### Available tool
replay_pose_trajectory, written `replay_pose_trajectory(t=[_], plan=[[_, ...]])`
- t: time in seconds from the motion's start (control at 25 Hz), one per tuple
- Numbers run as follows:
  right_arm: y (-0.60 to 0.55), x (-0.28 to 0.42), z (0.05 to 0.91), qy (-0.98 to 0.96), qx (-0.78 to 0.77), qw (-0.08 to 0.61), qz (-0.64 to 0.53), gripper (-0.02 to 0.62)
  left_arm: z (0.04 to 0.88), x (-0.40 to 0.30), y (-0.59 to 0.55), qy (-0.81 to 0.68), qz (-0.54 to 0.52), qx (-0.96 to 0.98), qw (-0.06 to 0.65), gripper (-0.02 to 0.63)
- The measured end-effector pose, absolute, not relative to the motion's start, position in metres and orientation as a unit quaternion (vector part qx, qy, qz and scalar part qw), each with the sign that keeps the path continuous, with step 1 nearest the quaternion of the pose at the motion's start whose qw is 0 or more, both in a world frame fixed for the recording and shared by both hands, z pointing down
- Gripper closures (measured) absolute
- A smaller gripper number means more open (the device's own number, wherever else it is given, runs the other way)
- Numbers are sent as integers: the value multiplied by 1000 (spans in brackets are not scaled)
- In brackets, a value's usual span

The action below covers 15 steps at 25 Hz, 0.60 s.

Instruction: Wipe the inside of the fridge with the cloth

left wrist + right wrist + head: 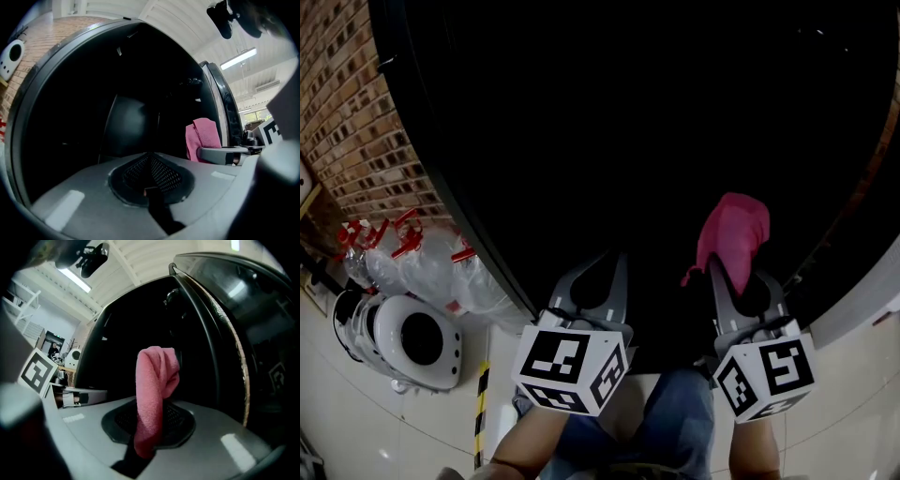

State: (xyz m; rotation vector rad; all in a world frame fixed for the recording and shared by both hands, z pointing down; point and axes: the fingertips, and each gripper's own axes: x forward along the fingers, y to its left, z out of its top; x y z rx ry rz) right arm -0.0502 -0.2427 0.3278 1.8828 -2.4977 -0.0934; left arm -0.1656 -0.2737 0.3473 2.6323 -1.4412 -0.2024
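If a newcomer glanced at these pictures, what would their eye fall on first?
The bright pink cloth stands out, pinched in the shut jaws of the right gripper against the black fridge interior that fills most of the head view. The left gripper beside it is shut and empty. At far left runs a red brick wall, with a white rounded appliance beneath it.

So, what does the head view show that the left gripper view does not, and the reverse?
Only the head view: the yellow-and-black striped floor tape and the person's blue jeans. Only the left gripper view: the long white ceiling light. Both: the pink cloth shut in the right gripper, before the dark fridge interior.
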Motion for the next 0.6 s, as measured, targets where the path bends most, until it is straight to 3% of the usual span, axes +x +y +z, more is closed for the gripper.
replay_pose_trajectory(t=[0.6], plan=[[-202,-180,401,-898,437,-9,-58,537,412,-222,-233,-543,-66,832,92,592]])
